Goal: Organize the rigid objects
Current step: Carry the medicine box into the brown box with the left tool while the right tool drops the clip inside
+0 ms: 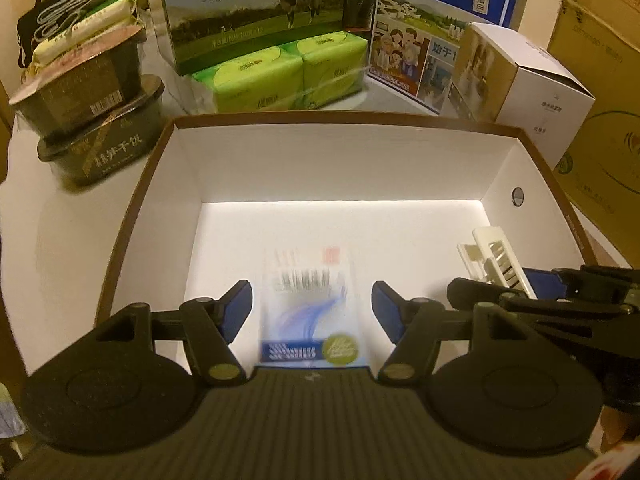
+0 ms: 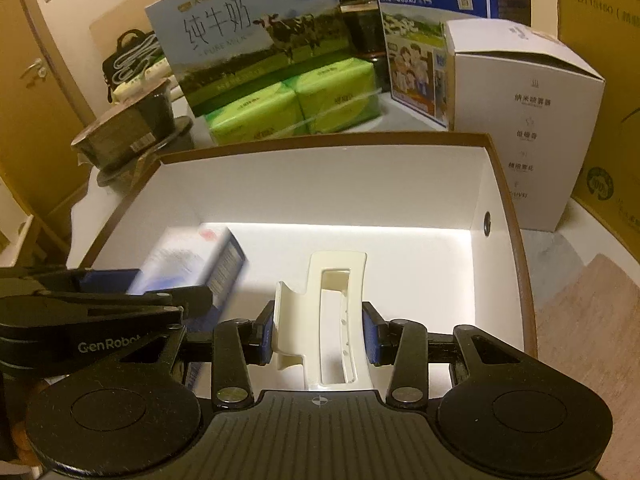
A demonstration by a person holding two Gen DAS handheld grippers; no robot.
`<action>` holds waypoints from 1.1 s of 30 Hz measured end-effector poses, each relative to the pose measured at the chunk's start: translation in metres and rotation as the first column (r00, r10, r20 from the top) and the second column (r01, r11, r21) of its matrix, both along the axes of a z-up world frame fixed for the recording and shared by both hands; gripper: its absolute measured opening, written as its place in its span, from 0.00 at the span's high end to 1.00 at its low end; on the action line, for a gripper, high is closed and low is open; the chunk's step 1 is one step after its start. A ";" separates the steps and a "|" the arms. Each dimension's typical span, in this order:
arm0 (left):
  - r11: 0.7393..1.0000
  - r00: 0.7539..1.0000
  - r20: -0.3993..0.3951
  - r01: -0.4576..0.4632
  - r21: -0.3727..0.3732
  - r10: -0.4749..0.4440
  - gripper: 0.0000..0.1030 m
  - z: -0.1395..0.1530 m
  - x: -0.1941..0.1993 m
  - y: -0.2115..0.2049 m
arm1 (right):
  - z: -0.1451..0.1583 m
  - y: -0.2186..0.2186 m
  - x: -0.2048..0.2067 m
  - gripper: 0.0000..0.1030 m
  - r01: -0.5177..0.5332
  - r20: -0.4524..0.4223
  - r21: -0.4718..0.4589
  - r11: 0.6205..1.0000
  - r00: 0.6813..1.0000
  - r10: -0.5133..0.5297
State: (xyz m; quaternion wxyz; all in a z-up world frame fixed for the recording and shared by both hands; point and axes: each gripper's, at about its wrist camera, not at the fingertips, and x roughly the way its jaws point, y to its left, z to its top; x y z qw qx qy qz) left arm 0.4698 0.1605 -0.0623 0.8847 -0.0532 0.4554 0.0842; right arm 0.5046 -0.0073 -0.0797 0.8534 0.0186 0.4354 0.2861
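Two grippers reach into the open white box (image 1: 336, 160), brown-rimmed. Left gripper (image 1: 312, 308): jaws spread wide, pads clear of the small blue-and-white carton (image 1: 310, 308) blurred between them, over the box floor. Right gripper (image 2: 318, 332): clamped on the cream hair claw clip (image 2: 332, 320), held above the box floor, right of the carton. Behind the box: green tissue packs (image 1: 280, 72) and milk cartons (image 1: 248, 8).

Cream hair clip (image 2: 340, 320), blue-and-white carton (image 1: 310, 312), white box (image 1: 340, 160) rimmed brown
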 end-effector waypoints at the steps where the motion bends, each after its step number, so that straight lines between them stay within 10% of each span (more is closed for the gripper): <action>1: 1.000 1.000 -0.001 0.002 0.000 -0.002 0.35 0.000 -0.001 0.001 | 0.000 -0.001 0.001 0.59 0.006 -0.006 0.005 1.000 1.000 -0.006; 33: 0.998 0.989 0.143 0.017 0.058 -0.025 0.33 0.076 -0.146 -0.015 | 0.069 -0.070 -0.109 0.34 -0.067 0.102 0.134 0.989 0.993 0.054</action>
